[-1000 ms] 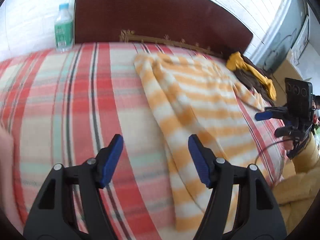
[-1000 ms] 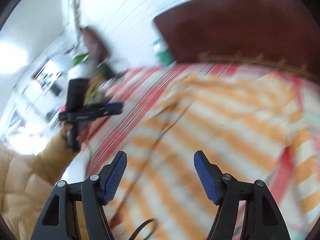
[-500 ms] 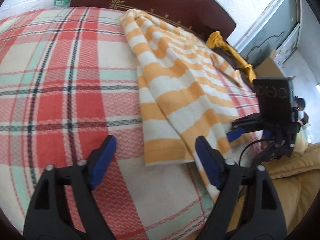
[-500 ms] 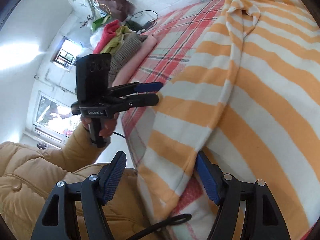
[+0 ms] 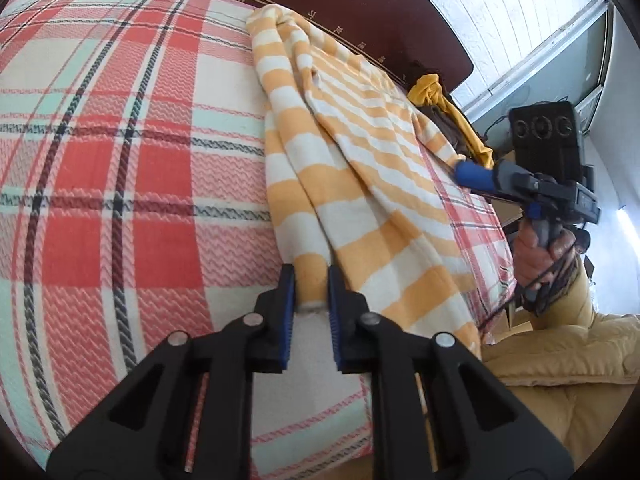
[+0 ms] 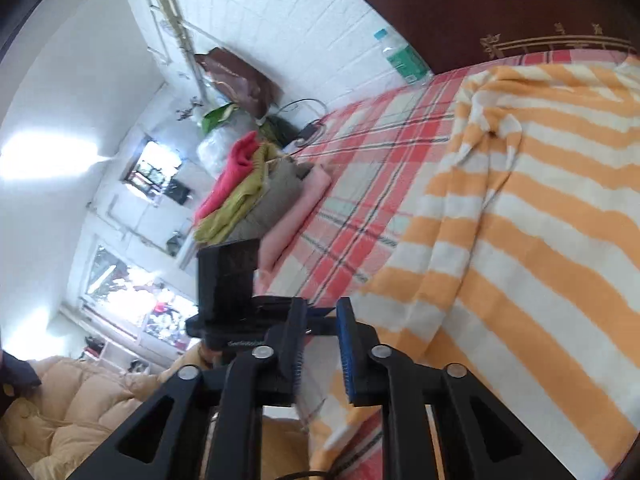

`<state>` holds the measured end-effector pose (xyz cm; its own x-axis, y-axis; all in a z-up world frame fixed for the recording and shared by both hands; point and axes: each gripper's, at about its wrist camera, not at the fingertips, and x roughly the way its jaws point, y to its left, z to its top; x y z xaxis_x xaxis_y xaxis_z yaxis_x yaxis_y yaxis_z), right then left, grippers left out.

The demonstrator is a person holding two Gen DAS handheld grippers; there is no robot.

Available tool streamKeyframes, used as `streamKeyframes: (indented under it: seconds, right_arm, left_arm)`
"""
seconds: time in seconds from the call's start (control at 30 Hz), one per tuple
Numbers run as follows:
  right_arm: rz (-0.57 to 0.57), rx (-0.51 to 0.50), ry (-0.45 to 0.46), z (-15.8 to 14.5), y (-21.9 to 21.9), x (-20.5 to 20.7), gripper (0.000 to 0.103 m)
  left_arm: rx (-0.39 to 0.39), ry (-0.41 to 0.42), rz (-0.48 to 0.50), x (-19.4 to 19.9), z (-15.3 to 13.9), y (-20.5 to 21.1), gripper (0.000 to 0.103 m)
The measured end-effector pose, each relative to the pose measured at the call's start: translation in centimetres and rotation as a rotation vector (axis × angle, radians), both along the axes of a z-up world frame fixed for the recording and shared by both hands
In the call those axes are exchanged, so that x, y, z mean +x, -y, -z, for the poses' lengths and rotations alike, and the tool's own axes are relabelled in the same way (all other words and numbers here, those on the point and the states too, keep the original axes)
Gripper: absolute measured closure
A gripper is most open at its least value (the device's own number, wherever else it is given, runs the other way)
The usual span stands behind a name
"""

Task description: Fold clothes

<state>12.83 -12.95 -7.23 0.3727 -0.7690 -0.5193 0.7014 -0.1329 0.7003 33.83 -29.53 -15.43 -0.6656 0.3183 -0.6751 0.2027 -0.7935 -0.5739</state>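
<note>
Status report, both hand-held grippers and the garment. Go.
Left hand-held gripper shut on striped garment at its hem. Right hand-held gripper nearly closed at the garment's near edge, grip unclear. Nothing on the garment.

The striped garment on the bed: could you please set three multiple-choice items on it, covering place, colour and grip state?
1. Where does the striped garment lie?
A. on the plaid bedspread
B. on the floor
C. on a chair

2. What colours are its stripes?
A. blue and grey
B. orange and cream
C. green and black

3. How do the left tongs stand?
A. wide open above it
B. closed on its near hem
C. holding a bottle

Answers: 1 A, the plaid cloth shows on both sides of it; 2 B, both views show these bands; 3 B, the hem sits pinched between the blue pads.
</note>
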Motion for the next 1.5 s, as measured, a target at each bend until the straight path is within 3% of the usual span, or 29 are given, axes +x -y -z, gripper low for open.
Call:
streamKeyframes:
  seconds: [0.03, 0.07, 0.13, 0.27, 0.3, 0.33, 0.37, 0.4, 0.63, 0.73, 0.8, 0.9, 1.0, 1.03, 1.1, 1.13, 1.17, 1.27, 1.37, 1.5]
  right_arm:
    - [0.005, 0.038, -0.024, 0.1, 0.0, -0.2, 0.052]
    - [0.001, 0.079, -0.051, 0.6, -0.2, -0.1, 0.046]
    - [-0.009, 0.162, -0.102, 1.8, -0.5, 0.5, 0.043]
    - [-0.072, 0.225, -0.063, 5.0, -0.8, 2.1, 0.044]
    - [-0.088, 0.229, -0.066, 5.6, -0.6, 2.7, 0.047]
    - [-0.095, 0.212, -0.057, 5.6, -0.4, 2.8, 0.066]
    - [-0.097, 0.182, -0.04, 5.4, -0.1, 2.7, 0.093]
    - [-0.099, 0.152, -0.024, 5.1, 0.1, 2.5, 0.095]
    - [-0.045, -0.06, -0.001, -1.7, 5.3, -1.7, 0.096]
    - [-0.042, -0.115, -0.029, -5.3, 10.0, -2.9, 0.096]
    - [-0.056, -0.148, -0.03, -7.5, 13.6, -3.5, 0.096]
    - [-0.082, -0.194, -0.035, -10.1, 18.3, -3.7, 0.094]
    - [-0.119, -0.196, -0.012, -9.8, 22.8, -2.8, 0.092]
    - [-0.132, -0.195, -0.003, -9.7, 24.3, -2.5, 0.089]
    - [-0.169, -0.091, -0.009, -7.5, 26.1, -1.5, 0.071]
    - [-0.189, -0.028, -0.014, -6.3, 27.0, -0.9, 0.048]
    - [-0.209, 0.036, -0.018, -5.1, 27.8, -0.4, 0.035]
    - [-0.214, 0.135, -0.136, -3.2, 26.2, 0.6, 0.036]
    - [-0.175, 0.115, -0.207, -3.3, 20.3, 0.2, 0.035]
    - [-0.012, 0.097, -0.254, -3.1, 8.4, -1.7, 0.028]
  left_arm:
    - [0.01, -0.003, 0.0, 0.1, 0.0, -0.1, 0.086]
    - [0.02, -0.006, 0.001, 0.3, 0.0, -0.2, 0.086]
    - [0.039, -0.012, 0.001, 0.6, -0.1, -0.4, 0.086]
    - [0.029, -0.001, -0.006, 0.7, 0.4, -0.1, 0.086]
    - [0.027, 0.002, -0.008, 0.7, 0.5, 0.0, 0.086]
    - [0.024, 0.005, -0.01, 0.7, 0.6, 0.0, 0.086]
    - [0.021, 0.008, -0.012, 0.7, 0.7, 0.1, 0.086]
    - [0.022, 0.007, -0.015, 0.7, 0.7, 0.2, 0.086]
    - [0.052, -0.019, -0.017, 1.3, 0.8, 0.7, 0.085]
    - [0.017, -0.033, -0.029, 1.8, 0.1, 0.9, 0.075]
    - [-0.006, -0.042, -0.037, 2.2, -0.4, 1.0, 0.063]
    - [-0.004, -0.074, -0.077, 2.7, -1.3, 2.2, 0.059]
    - [-0.024, -0.081, -0.107, 2.6, -1.9, 3.1, 0.057]
    - [-0.033, -0.08, -0.112, 2.4, -2.0, 3.3, 0.057]
    - [-0.05, -0.071, -0.116, 2.0, -2.0, 3.5, 0.056]
    - [-0.058, -0.063, -0.113, 1.8, -1.8, 3.5, 0.056]
    - [-0.056, -0.055, -0.11, 1.6, -1.6, 3.6, 0.056]
    - [-0.062, -0.026, -0.099, 0.9, -0.8, 3.4, 0.056]
    - [-0.08, -0.021, -0.082, 0.3, -0.7, 2.9, 0.056]
    - [-0.155, -0.028, -0.048, -0.6, -1.6, 1.6, 0.034]
